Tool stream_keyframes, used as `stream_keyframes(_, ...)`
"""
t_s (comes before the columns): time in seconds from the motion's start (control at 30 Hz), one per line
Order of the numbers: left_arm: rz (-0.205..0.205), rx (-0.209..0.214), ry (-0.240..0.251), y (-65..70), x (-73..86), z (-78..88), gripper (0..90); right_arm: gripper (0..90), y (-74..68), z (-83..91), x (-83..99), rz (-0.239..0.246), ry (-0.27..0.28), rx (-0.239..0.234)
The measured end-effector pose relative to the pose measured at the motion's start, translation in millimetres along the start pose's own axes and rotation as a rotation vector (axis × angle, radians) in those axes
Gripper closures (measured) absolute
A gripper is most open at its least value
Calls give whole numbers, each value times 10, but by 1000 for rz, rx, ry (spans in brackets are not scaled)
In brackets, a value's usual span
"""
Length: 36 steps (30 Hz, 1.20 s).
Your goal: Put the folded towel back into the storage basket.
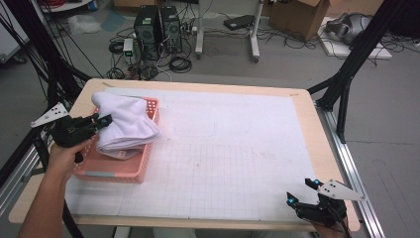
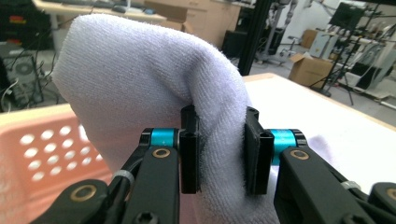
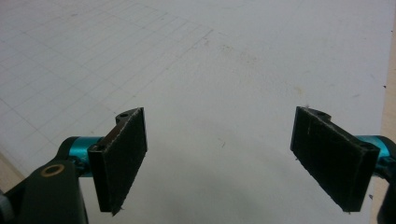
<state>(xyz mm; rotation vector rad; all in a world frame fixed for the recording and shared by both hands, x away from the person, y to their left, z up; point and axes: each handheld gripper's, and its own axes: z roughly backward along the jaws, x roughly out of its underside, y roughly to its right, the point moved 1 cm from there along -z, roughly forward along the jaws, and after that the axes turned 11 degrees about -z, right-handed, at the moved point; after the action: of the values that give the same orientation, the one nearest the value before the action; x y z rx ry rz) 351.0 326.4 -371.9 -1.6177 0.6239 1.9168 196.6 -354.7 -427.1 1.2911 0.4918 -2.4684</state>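
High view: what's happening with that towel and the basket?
A person works with two handheld grippers. The left gripper is clamped on a fold of the white towel, which lies folded in the pink basket at the table's left side. The right gripper sits open over the gridded mat near the front right corner, holding nothing.

The left tongs (image 1: pixel 101 120) are gripping a folded white towel (image 1: pixel 126 124) lying in a pink basket (image 1: pixel 111 173) on the tabletop (image 1: pixel 237 148), while the right tongs (image 1: pixel 301 191) are hovering open near the front right corner.
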Motion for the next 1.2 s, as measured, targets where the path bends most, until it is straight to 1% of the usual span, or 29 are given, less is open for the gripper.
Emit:
stream_keyframes(0.07, 7, -8, 1, -32, 8, 35, 718, 175, 0, -5, 2, 4, 0, -2)
stream_keyframes(0.17, 3, -16, -10, -86, 16, 100, 718, 175, -6, -15, 4, 5, -4, -2)
stream_keyframes(0.27, 22, -25, 0, -119, 19, 145, 718, 175, -19, -27, 8, 5, -10, -4)
stream_keyframes(0.3, 18, -27, 0, -120, 14, 148, 718, 175, -22, -30, 11, 10, -12, -5)
stream_keyframes(0.33, 12, -27, -9, -118, 6, 147, 717, 175, -25, -33, 11, 10, -13, -3)
stream_keyframes(0.37, -1, -35, -29, -113, -3, 145, 718, 175, -25, -33, 12, 10, -12, -3)
stream_keyframes(0.43, -1, -37, -50, -111, -6, 158, 717, 175, -19, -35, 10, 11, -13, -4)
stream_keyframes(0.53, 9, -59, -67, -137, -6, 208, 717, 175, -26, -27, 11, 9, -13, -4)
stream_keyframes(0.63, 37, -95, -74, -180, 11, 285, 717, 175, -23, -25, 11, 6, -12, -5)
stream_keyframes(0.67, 37, -98, -76, -188, 15, 296, 717, 175, -23, -30, 9, 8, -11, -6)
stream_keyframes(0.7, 48, -99, -86, -195, 20, 302, 717, 175, -24, -31, 7, 10, -12, -6)
stream_keyframes(0.77, 38, -89, -107, -192, 17, 290, 716, 175, -32, -39, 10, 13, -15, -8)
stream_keyframes(0.87, 23, -74, -107, -158, -3, 246, 716, 175, -41, -54, 14, 17, -19, -8)
stream_keyframes(0.93, 16, -56, -107, -129, -20, 197, 717, 175, -54, -56, 10, 15, -17, -11)
stream_keyframes(1.07, 3, 9, -82, -41, -57, 76, 717, 175, -55, -34, 4, 16, -15, -10)
stream_keyframes(1.13, -3, 32, -75, -13, -65, 24, 716, 175, -50, -33, 7, 15, -12, -10)
stream_keyframes(1.2, -1, 43, -82, -5, -49, -30, 714, 175, -45, -38, 12, 16, -13, -11)
